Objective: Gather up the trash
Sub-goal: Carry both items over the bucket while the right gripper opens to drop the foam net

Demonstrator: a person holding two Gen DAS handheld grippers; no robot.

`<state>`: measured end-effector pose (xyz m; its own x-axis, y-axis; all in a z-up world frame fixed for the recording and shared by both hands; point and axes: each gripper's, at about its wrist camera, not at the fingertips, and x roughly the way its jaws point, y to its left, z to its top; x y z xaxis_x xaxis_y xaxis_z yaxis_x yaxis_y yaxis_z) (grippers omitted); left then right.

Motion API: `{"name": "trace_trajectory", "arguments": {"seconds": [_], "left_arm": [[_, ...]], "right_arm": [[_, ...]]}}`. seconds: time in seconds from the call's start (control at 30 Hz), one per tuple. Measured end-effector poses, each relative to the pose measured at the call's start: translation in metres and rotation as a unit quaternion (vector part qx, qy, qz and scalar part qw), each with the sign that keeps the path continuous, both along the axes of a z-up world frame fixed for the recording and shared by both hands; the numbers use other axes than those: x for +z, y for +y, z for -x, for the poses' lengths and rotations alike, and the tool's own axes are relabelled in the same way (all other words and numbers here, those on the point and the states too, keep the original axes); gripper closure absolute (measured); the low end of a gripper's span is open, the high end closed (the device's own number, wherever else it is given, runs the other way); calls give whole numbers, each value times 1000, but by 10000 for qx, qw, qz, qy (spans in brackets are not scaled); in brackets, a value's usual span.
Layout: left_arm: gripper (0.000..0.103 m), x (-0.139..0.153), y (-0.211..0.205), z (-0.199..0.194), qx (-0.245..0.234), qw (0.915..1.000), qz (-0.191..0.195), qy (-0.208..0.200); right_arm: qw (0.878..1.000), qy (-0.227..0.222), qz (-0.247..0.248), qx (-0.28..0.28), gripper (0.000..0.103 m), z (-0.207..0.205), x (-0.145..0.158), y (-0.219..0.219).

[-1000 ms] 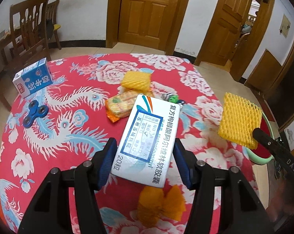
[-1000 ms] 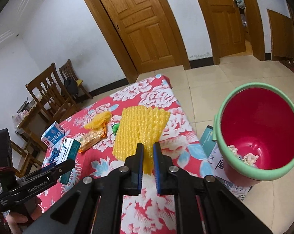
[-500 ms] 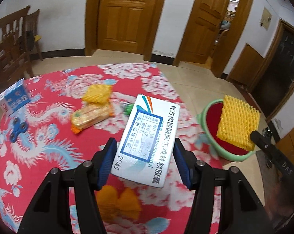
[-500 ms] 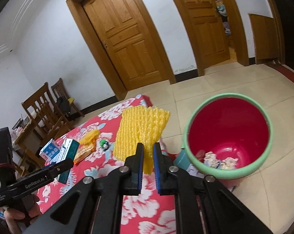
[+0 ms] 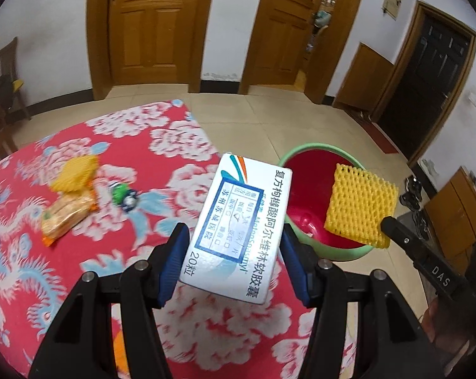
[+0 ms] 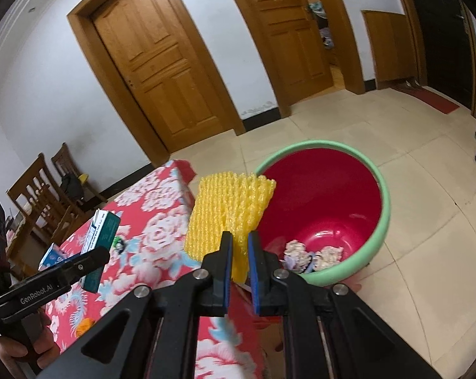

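- the trash bucket (image 6: 384, 202), red inside with a pale green rim, stands on the tiled floor just off the worktop's far right corner; crumpled scraps of paper (image 6: 314, 252) lie on its bottom.
- the yellow foam net (image 6: 228, 211) is pinched by its lower edge in the right tongs (image 6: 238, 252), whose blue pads are closed down to a narrow gap on it; in the left wrist view the net (image 5: 359, 210) hangs over the bucket's (image 5: 301, 153) red inside.
- the white medicine box (image 5: 241, 230), printed with blue chinese lettering, is clamped across its width between the pads of the left tongs (image 5: 231, 263), which stand about half open around it; it is held above the worktop's right edge, its far end reaching toward the bucket rim.
- the worktop (image 5: 162, 132) carries a red cloth with white flowers and blue dragons.
- left lying on it toward the far side: a second yellow foam net (image 5: 76, 172), an orange snack packet (image 5: 67, 214) touching that net, and a small green and white object (image 5: 124, 194) just beside them.
- a person's hand (image 6: 20, 350) grips the handle of the left tongs at the lower left of the right wrist view.
- compared with a second ago, both tongs have swung from over the middle of the worktop to its right edge; the bucket, then only a sliver at the side, now fills the middle right, and both grips are unchanged.
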<state>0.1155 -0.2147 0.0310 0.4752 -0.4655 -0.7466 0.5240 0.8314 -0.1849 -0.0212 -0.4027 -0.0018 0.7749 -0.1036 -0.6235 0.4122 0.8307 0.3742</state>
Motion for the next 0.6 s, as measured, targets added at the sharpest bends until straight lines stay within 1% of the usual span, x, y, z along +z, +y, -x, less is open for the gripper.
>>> {"name": "trace_trajectory", "arguments": {"seconds": [0.43,0.6], "left_arm": [[45,-29,-74,-18,-503,9980,-277,244],[44,-45,-102,-27,-727,9960,-401,332]], "right_arm": [[9985,352,-217,-358,91,-7,-37,-55],[9976,467,-227,-447,91,-13,-48,-67]]}}
